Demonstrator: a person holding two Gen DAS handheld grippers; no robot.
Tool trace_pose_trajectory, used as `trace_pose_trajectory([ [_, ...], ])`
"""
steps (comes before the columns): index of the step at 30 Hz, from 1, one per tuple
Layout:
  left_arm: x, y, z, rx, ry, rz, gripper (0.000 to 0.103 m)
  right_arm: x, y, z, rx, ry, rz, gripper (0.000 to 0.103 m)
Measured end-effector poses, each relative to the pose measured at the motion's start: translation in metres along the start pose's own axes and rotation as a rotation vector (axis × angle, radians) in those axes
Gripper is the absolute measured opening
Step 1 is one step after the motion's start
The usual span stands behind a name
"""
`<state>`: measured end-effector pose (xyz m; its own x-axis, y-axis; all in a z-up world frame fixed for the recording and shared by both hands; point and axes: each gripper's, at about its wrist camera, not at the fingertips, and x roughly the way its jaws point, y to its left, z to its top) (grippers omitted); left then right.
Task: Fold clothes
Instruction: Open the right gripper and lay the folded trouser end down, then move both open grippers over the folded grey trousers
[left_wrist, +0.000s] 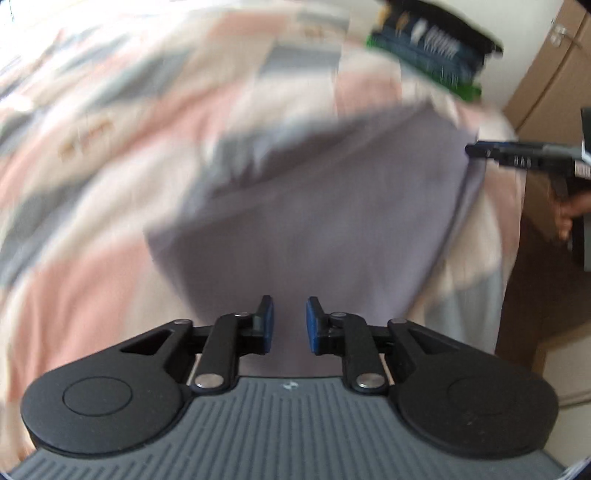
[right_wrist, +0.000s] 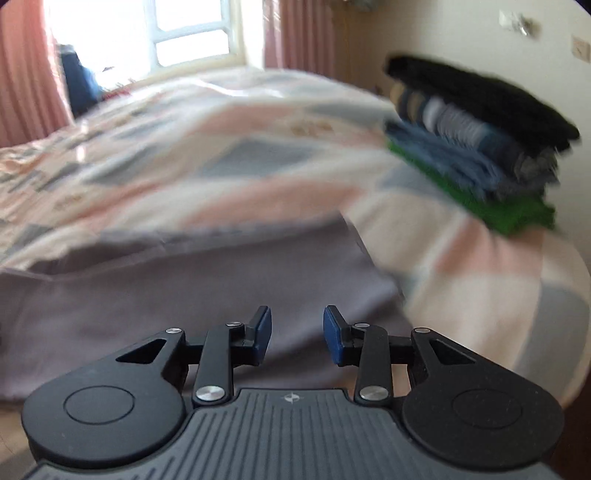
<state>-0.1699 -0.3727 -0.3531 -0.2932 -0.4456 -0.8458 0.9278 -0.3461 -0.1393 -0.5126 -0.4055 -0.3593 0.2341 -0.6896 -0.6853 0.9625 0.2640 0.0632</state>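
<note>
A lilac-grey garment (left_wrist: 325, 206) lies spread flat on the bed, seen in the right wrist view as the same garment (right_wrist: 192, 295) with a raised fold along its far edge. My left gripper (left_wrist: 290, 325) hovers open over its near part, nothing between the blue pads. My right gripper (right_wrist: 297, 338) is open too, above the garment's near right part. In the left wrist view the right gripper (left_wrist: 517, 155) pokes in from the right, held by a hand (left_wrist: 567, 214), at the garment's right edge. Both views are motion-blurred.
A stack of folded clothes (right_wrist: 476, 140), black on top and green at the bottom, sits on the bed at the far right, also the stack (left_wrist: 432, 48). The pink, white and grey checked bedcover (left_wrist: 110, 147) stretches left. A wooden cabinet (left_wrist: 554, 74) stands right; window and curtains (right_wrist: 199, 33) behind.
</note>
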Motion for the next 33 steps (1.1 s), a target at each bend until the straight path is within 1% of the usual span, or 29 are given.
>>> trace_pose_trajectory([
  [2,0.007,0.000,0.022,0.014,-0.055,-0.016,0.016,0.016,0.019,0.013,-0.060,-0.016,0.111,0.036],
  [4,0.026,-0.004,0.043,0.040,-0.083,-0.040,0.016,0.038,0.044,0.022,-0.148,-0.013,0.214,0.035],
  [6,0.051,-0.007,0.064,0.044,-0.107,-0.064,0.016,0.063,0.064,0.029,-0.204,0.012,0.284,0.035],
  [7,0.064,-0.006,0.073,0.032,-0.107,-0.088,0.016,0.077,0.071,0.034,-0.219,0.039,0.304,0.033],
  [8,0.078,-0.005,0.080,0.023,-0.101,-0.097,0.016,0.091,0.074,0.038,-0.220,0.067,0.303,0.031],
  [9,0.091,-0.005,0.086,0.016,-0.095,-0.100,0.017,0.106,0.074,0.041,-0.218,0.089,0.293,0.030],
  [10,0.102,-0.004,0.088,0.019,-0.086,-0.080,0.018,0.118,0.071,0.044,-0.212,0.103,0.278,0.023],
  [11,0.111,0.000,0.090,0.014,-0.081,-0.062,0.014,0.126,0.066,0.048,-0.199,0.103,0.264,0.018],
  [13,0.120,0.012,0.091,-0.038,-0.083,-0.063,0.014,0.135,0.050,0.055,-0.167,0.099,0.232,0.020],
  [14,0.120,0.017,0.091,-0.064,-0.087,-0.042,0.013,0.137,0.044,0.059,-0.154,0.097,0.197,0.020],
  [15,0.117,0.022,0.092,-0.080,-0.094,0.002,0.014,0.137,0.034,0.064,-0.130,0.091,0.164,0.020],
  [16,0.109,0.029,0.093,-0.107,-0.105,0.034,0.021,0.133,0.020,0.068,-0.079,0.078,0.141,0.021],
  [17,0.100,0.036,0.093,-0.134,-0.116,0.065,0.017,0.122,0.005,0.071,-0.016,0.054,0.128,0.022],
  [18,0.091,0.043,0.093,-0.159,-0.126,0.091,0.016,0.108,-0.008,0.072,0.040,0.024,0.119,0.023],
  [19,0.077,0.050,0.088,-0.179,-0.137,0.094,0.016,0.092,-0.019,0.070,0.082,-0.005,0.107,0.028],
  [20,0.063,0.055,0.082,-0.188,-0.142,0.092,0.016,0.076,-0.027,0.065,0.107,-0.030,0.090,0.033],
  [22,0.034,0.056,0.066,-0.170,-0.147,0.080,0.016,0.046,-0.036,0.049,0.101,-0.051,0.052,0.034],
  [24,0.013,0.052,0.047,-0.124,-0.135,0.066,0.016,0.025,-0.042,0.025,0.074,-0.040,0.004,0.036],
  [25,0.008,0.051,0.037,-0.106,-0.125,0.062,0.017,0.020,-0.045,0.012,0.067,-0.021,-0.015,0.037],
  [27,0.008,0.050,0.017,-0.081,-0.090,0.072,0.018,0.025,-0.052,-0.010,0.049,0.050,-0.076,0.038],
  [28,0.014,0.054,0.010,-0.074,-0.064,0.094,0.018,0.027,-0.055,-0.020,0.034,0.075,-0.120,0.037],
  [29,0.019,0.060,0.006,-0.077,-0.043,0.113,0.018,0.027,-0.059,-0.026,0.016,0.085,-0.174,0.038],
  [30,0.023,0.067,0.003,-0.083,-0.025,0.132,0.019,0.025,-0.062,-0.028,0.020,0.088,-0.213,0.043],
  [31,0.022,0.072,0.007,-0.096,-0.022,0.148,0.020,0.020,-0.064,-0.027,0.052,0.084,-0.236,0.046],
  [33,0.010,0.077,0.018,-0.091,-0.036,0.153,0.019,0.004,-0.063,-0.022,0.114,0.066,-0.273,0.045],
])
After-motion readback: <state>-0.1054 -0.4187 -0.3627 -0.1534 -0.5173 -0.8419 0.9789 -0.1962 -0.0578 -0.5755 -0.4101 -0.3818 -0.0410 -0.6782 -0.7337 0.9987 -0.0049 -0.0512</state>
